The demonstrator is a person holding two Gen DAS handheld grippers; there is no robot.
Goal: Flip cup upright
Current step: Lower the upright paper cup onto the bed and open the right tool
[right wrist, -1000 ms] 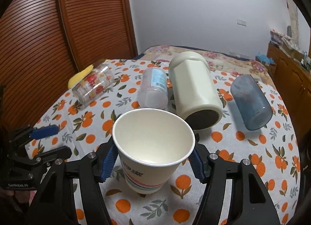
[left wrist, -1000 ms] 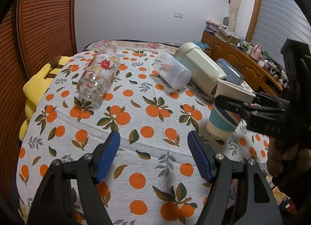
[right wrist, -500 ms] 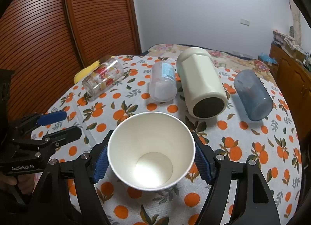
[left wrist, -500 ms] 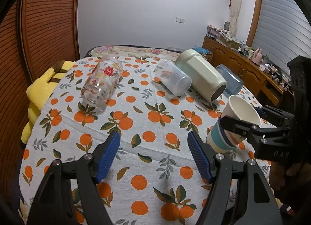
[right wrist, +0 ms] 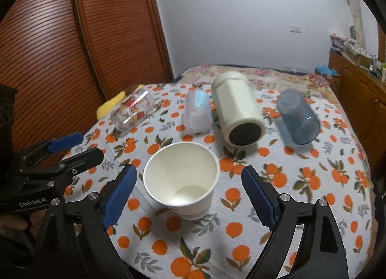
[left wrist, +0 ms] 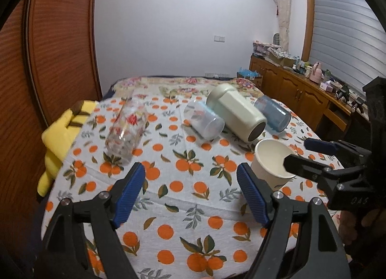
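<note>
Right wrist view: right claw (right wrist: 189, 193) had spread wide, pads clear of the paper cup (right wrist: 181, 179) it gripped a second ago.
Cup: stood upright on the counter (right wrist: 301, 182), mouth up, between the pads.
Left claw (left wrist: 190, 192): wide, empty, nearby.
Meaning: flip looked done; four cups lay beyond.
</note>
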